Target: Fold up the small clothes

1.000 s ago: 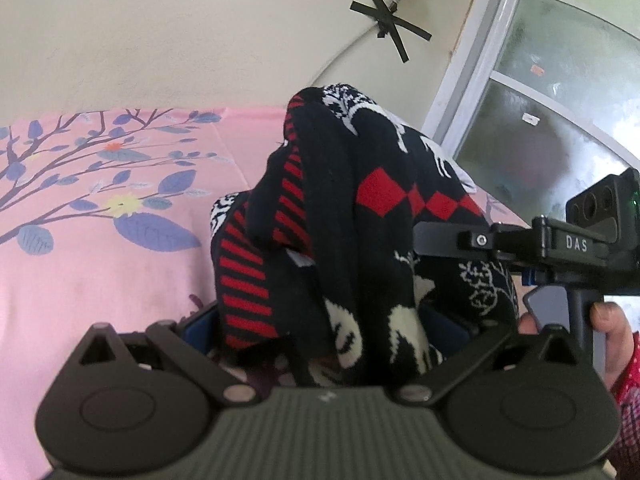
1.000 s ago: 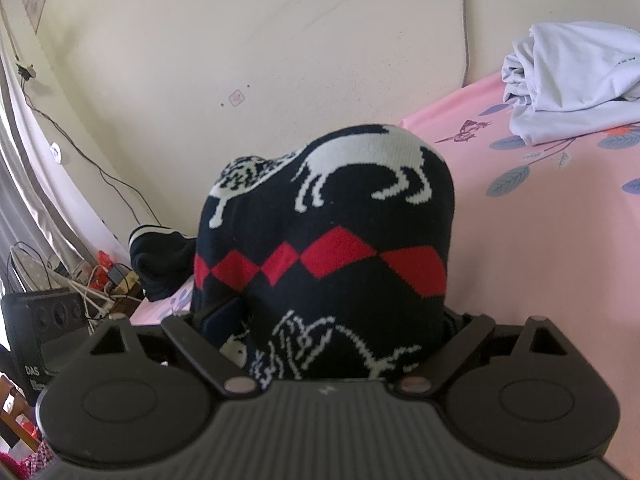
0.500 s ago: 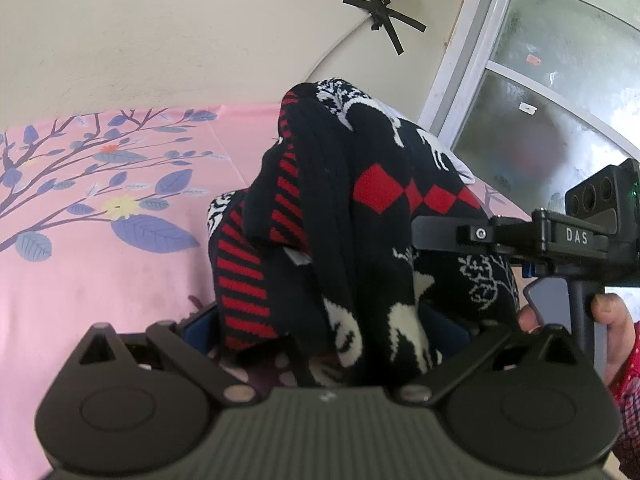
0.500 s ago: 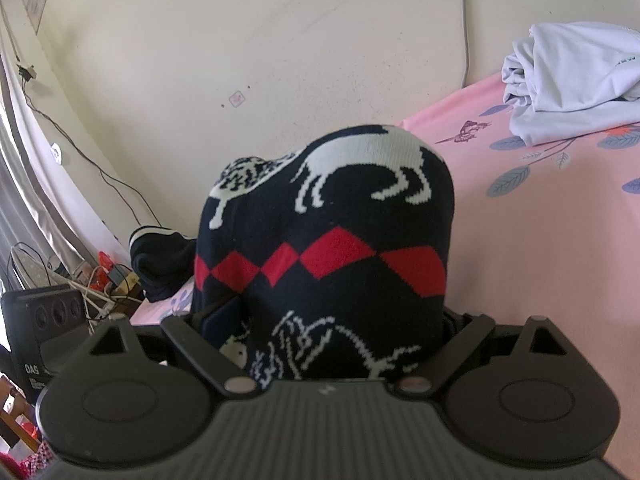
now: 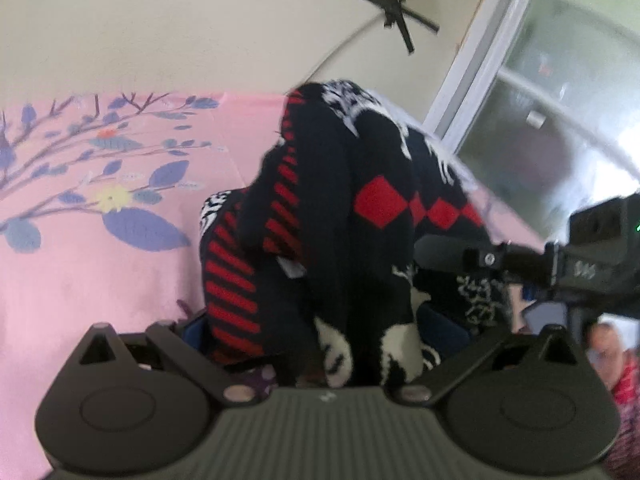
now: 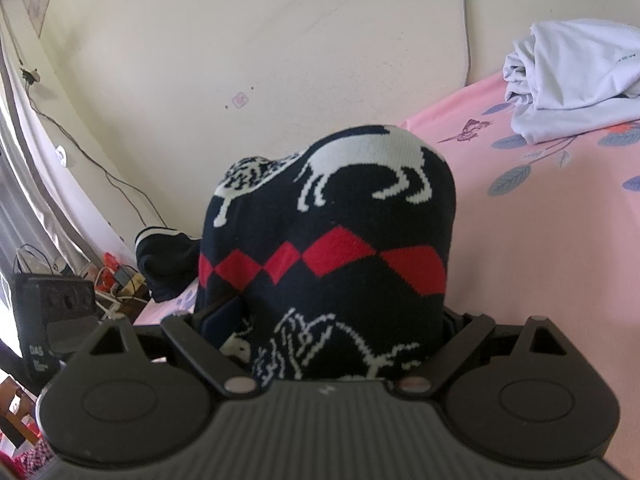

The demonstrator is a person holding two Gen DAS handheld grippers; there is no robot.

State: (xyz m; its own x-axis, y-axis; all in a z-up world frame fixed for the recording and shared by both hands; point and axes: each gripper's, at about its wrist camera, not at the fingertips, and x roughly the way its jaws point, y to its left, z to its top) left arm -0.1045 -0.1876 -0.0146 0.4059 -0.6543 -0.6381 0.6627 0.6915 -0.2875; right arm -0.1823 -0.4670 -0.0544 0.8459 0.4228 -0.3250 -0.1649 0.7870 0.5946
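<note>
Left gripper (image 5: 320, 344): knit sweater (image 5: 360, 216) bunched between the two fingers, cloth filling the whole gap. Jaws clenched on the sweater. Blue pad (image 5: 196, 332) of one finger just visible at the left of the cloth.

Right gripper (image 6: 332, 344): same sweater (image 6: 332, 240) draped up and over the fingers, hiding most of them. A blue pad (image 6: 220, 320) shows at the left, pressed against the knit. Jaws closed on the sweater as well.

Sweater: dark navy, band of red diamonds, white animal and plant figures, red-striped ribbing on one edge. It hangs in a heap from both grippers, raised over the pink bedsheet (image 5: 80, 272); I cannot tell whether its lower part touches the sheet.

Left wrist view is somewhat blurred. The right gripper's body (image 5: 560, 268) reaches in from the right edge, its finger against the sweater's side. Part of a hand (image 5: 608, 352) is below it at the right edge.

Bedsheet: pink with blue leaves and branches. White folded garment (image 6: 572, 80) lies at the far right edge of the bed, near the wall, well apart from the sweater. A dark garment with a white stripe (image 6: 164, 264) lies at the bed's left edge beside the wall.

Wall (image 5: 180, 20): cream, black tape cross (image 5: 396, 16) near the window frame (image 5: 476, 60). Tangle of cables (image 6: 116, 284) by the bed's left edge.
</note>
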